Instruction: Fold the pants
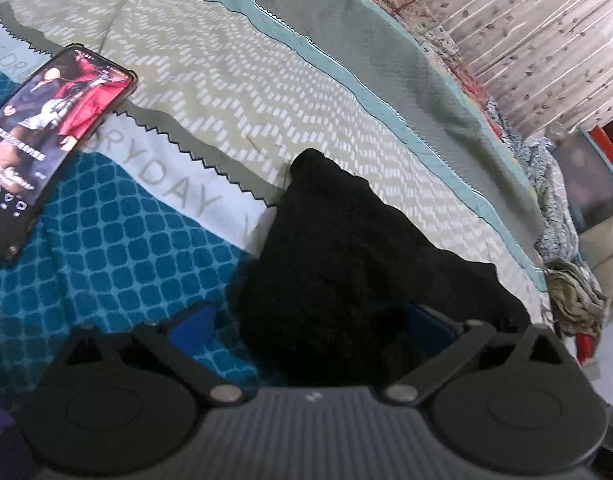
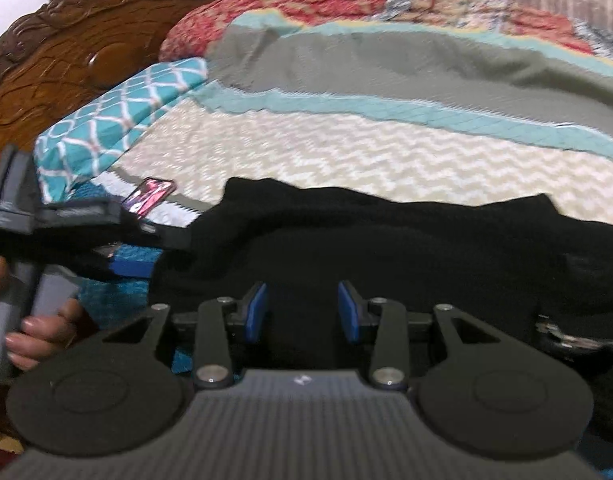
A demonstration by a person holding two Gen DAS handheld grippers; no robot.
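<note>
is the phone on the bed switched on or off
On. The phone lies face up on the bedspread with its screen lit, showing a picture of figures in red and rows of small icons.

The pants (image 2: pixel 386 248) lie bunched across the bedspread (image 1: pixel 234 92) directly ahead of both my grippers. My left gripper (image 1: pixel 310 320) straddles one end of the heap; my right gripper (image 2: pixel 302 312) sits over its middle. A phone (image 1: pixel 54 136) rests on the bedspread to the left, apart from the pants. Beyond it lies a pillow (image 2: pixel 118 120), against the headboard (image 2: pixel 66 52).
</note>
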